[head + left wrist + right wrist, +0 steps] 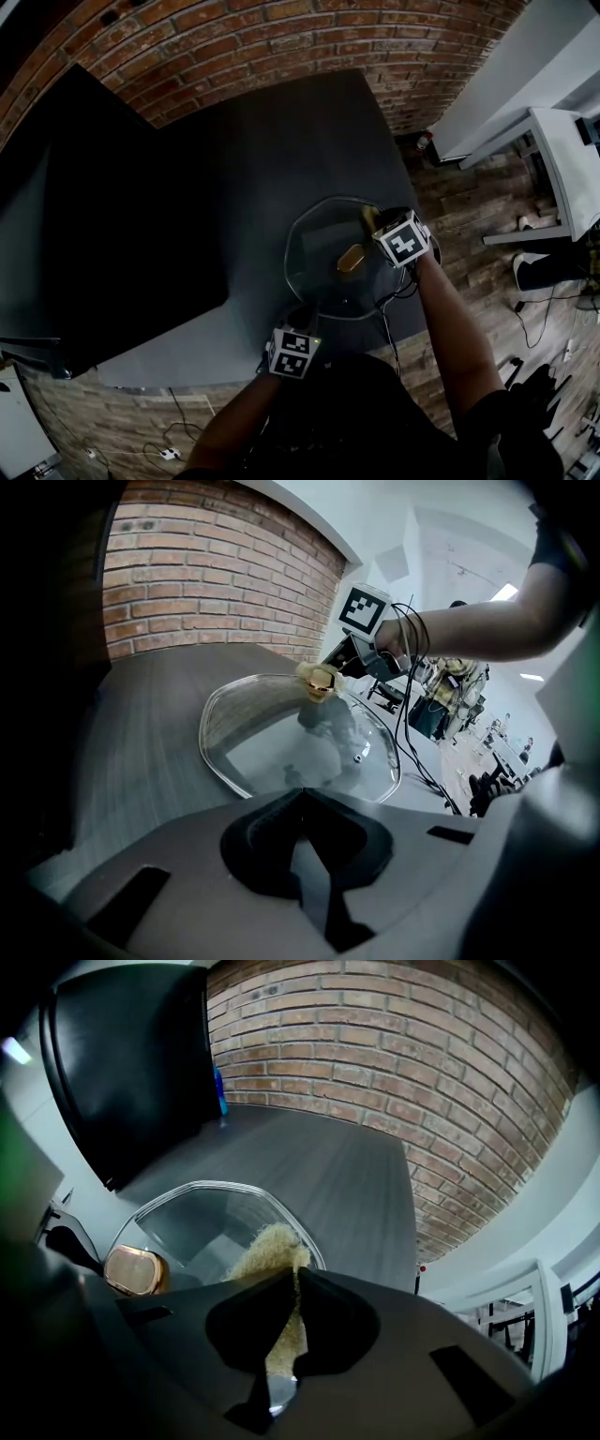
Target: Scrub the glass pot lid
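The glass pot lid [323,239] lies on the dark table [272,150], its gold knob [352,258] near the middle. My right gripper [375,223] is shut on a yellow scrubber [272,1251], which presses on the lid's far rim [202,1218]; the knob [131,1271] sits to its left. My left gripper [298,323] is at the lid's near edge. In the left gripper view its jaws stand together over the lid's rim [281,752]. That view also shows the scrubber [319,680] and the right gripper [345,663] across the lid.
A red brick wall [281,37] backs the table. A large black panel [94,234] stands along the left. A blue bottle [218,1091] is at the far corner. The table ends just right of the lid, above a wood floor with a white table [562,159] and cables [544,319].
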A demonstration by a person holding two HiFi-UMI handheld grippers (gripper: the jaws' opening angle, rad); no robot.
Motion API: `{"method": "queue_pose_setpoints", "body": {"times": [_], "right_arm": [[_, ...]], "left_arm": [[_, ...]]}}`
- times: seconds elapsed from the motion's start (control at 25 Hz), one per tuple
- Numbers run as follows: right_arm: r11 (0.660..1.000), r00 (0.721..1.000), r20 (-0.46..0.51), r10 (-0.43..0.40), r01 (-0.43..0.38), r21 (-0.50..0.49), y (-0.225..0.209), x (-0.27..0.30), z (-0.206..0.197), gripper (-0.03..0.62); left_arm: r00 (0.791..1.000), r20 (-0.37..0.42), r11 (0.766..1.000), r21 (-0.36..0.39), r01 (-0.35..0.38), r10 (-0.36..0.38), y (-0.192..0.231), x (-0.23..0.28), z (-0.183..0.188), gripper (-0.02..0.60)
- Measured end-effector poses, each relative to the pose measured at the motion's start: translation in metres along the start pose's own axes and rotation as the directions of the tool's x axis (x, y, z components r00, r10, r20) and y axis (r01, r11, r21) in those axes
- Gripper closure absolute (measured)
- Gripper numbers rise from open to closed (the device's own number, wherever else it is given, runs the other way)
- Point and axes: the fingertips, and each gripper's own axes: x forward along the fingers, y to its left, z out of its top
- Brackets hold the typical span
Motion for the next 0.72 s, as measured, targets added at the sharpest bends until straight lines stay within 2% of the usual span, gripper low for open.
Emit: {"method": "queue_pose_setpoints", "body": {"times": [0.32,0.48,0.6,0.72], "right_arm": [[0.999,0.999,0.014,-0.034,0.034,-0.024,-0.003,-0.002,0.002,0.569],[1.0,0.986,0.164,-0.012,0.013,-0.004,0.006,-0.017,0.025,0.569],[0.998,0.965,0.262,-0.002,0.019,-0.065,0.018,-0.032,0.047,0.569],[0.987,0.942,0.333,0.044,0.011,-0.162,0.04,-0.045,0.074,0.569]], "left_arm": [[1.0,0.001,1.0,-0.001,-0.007,0.007,-0.001,0.002,-0.002,0.549],[1.0,0.002,1.0,-0.002,-0.013,0.013,-0.002,0.0,0.001,0.549],[1.0,0.003,1.0,-0.015,-0.019,0.02,-0.002,0.0,0.0,0.548],[1.0,0.001,0.999,-0.03,-0.019,0.019,-0.002,0.0,0.0,0.549]]}}
